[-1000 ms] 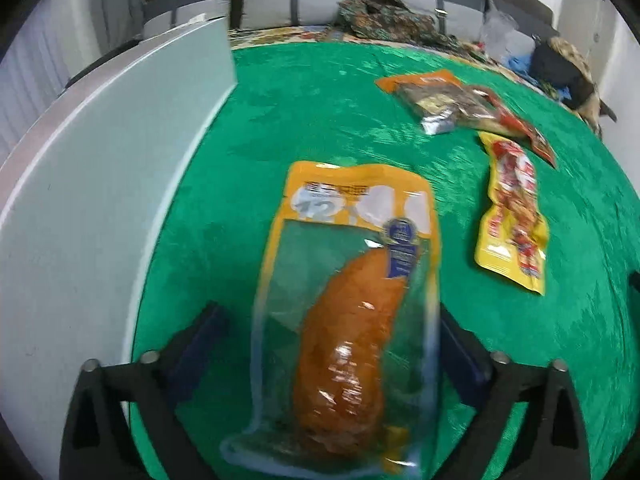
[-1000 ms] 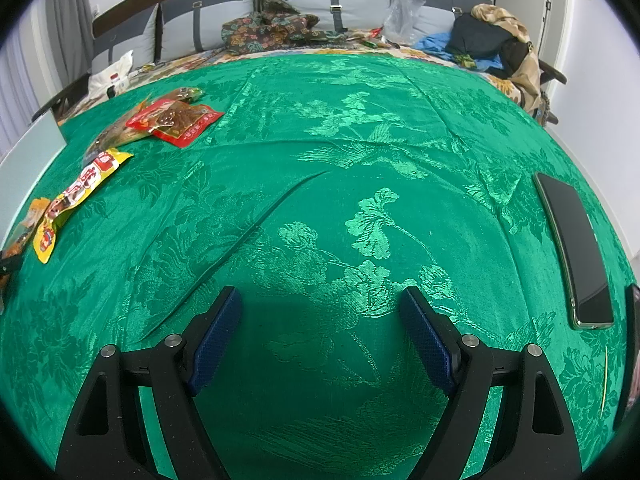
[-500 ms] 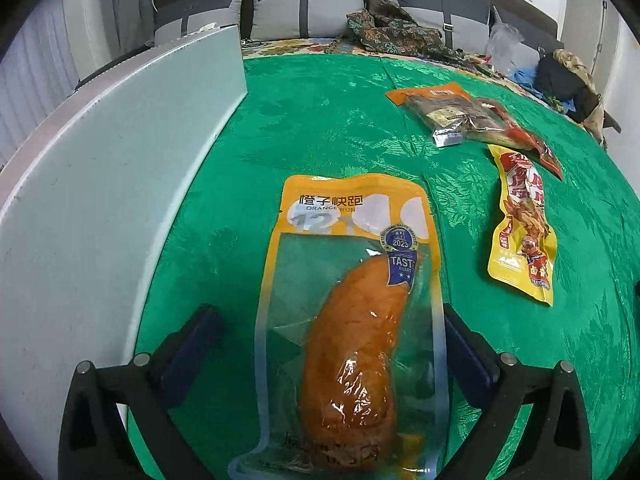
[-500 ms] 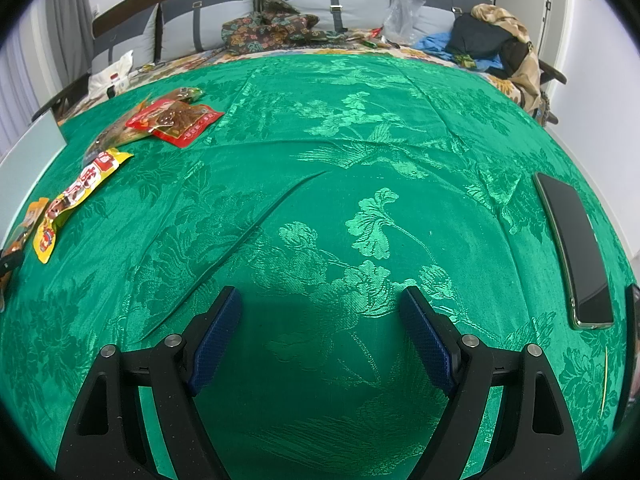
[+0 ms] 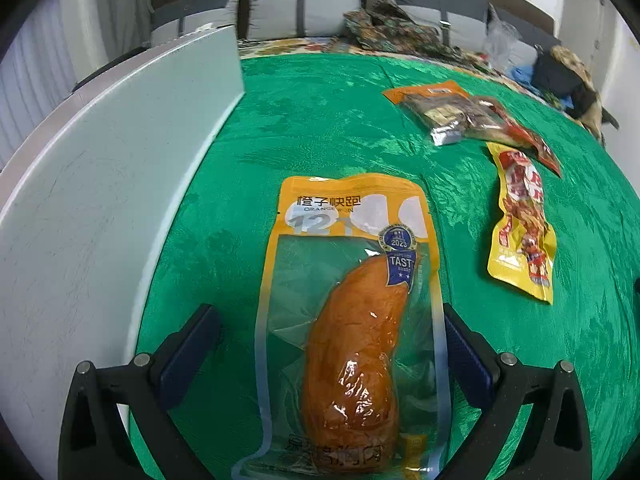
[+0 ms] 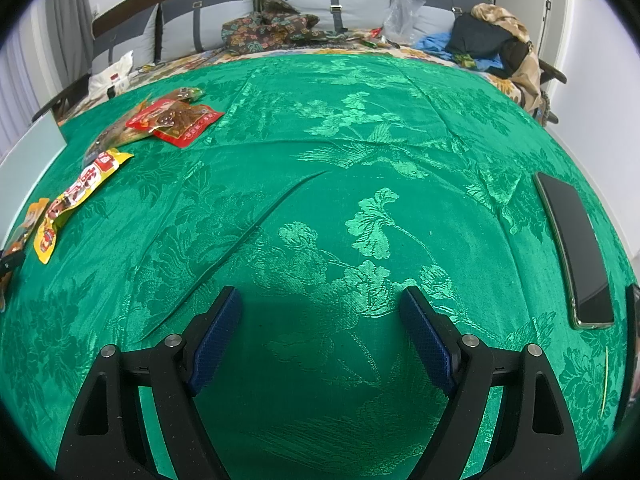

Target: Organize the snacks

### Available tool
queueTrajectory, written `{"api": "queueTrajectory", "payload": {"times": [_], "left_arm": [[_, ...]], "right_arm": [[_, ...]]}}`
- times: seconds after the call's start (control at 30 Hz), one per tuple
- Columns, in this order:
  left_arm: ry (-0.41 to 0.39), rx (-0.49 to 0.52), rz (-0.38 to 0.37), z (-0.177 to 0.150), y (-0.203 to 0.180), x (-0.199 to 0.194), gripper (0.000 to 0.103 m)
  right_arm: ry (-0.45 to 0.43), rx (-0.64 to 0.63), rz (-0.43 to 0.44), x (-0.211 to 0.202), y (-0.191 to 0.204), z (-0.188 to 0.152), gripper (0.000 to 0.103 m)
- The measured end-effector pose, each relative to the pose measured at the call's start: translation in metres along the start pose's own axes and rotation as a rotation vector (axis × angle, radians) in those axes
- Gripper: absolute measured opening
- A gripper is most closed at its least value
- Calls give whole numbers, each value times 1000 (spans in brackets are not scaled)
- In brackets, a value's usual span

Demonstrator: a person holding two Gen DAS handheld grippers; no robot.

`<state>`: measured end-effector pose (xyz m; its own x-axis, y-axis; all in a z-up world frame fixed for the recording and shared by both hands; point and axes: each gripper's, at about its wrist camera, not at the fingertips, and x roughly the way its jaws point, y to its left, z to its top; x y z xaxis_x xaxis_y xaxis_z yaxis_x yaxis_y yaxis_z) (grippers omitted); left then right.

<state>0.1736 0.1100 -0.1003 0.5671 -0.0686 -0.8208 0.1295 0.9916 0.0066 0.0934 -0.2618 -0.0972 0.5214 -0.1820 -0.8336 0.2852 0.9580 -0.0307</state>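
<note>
Barely begun: left tool (image 5: 332, 344) spread wide around chicken pouch (image 5: 348, 320), no grip yet; right tool (image 6: 320, 336) spread, empty; yellow packet (image 5: 522, 224) still loose mid-bed.

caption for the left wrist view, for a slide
Open left gripper straddling a clear, orange-topped chicken pouch on green cloth, beside a white panel.

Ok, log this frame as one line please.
left gripper: open, straddling orange snack pouch | right gripper: open, empty, over green cloth | yellow packet: untouched
</note>
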Motion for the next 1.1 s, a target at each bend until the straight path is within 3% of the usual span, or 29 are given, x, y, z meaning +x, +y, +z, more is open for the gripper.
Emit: {"api": "queueTrajectory", "payload": {"times": [0.27, 0.37, 0.43, 0.57, 0.67, 0.9, 1.0, 1.1], "left_arm": [[-10, -2, -7, 3, 2, 2, 103], [-11, -4, -8, 4, 2, 3, 103], [-11, -3, -7, 4, 2, 3, 103], [-11, -3, -7, 4, 2, 3, 103], [-11, -3, -7, 4, 2, 3, 103], [-11, -3, -8, 4, 2, 3, 103], [-11, -3, -8, 4, 2, 3, 103], [-11, -3, -8, 4, 2, 3, 103]], "right_arm": [[7, -17, 0, 1, 9, 0, 90], [88, -26, -14, 6, 21, 14, 88], [110, 23, 49, 3, 38, 26, 88], [154, 90, 277, 1, 119, 54, 88], [216, 128, 359, 19, 180, 74, 87], [256, 146, 208, 56, 252, 95, 87], [294, 114, 170, 62, 256, 94, 87], [278, 47, 145, 59, 263, 89, 84]]}}
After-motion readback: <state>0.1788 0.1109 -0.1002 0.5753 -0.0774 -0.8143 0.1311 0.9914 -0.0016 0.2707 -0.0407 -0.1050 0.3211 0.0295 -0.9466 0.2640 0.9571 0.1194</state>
